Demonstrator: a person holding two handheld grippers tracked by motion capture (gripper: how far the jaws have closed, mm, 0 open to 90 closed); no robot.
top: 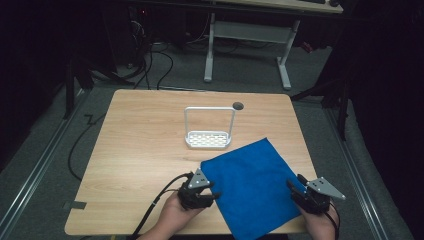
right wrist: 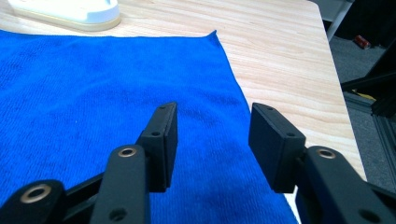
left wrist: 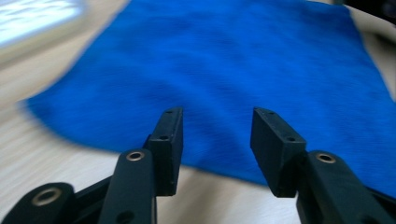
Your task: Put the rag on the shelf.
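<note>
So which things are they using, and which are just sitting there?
Probably in use, judging by where the grippers are:
- blue cloth
- left gripper, jaws open at the cloth's left edge
- right gripper, jaws open at its right edge

Just sitting there:
- white rack, beyond the cloth
- table

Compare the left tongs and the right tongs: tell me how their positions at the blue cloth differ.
The left tongs sit at the blue cloth's left edge, over bare table beside it; the right tongs sit at its right edge, partly over the cloth. The left point rightward, the right point up-left. Both are open, gripping nothing.
</note>
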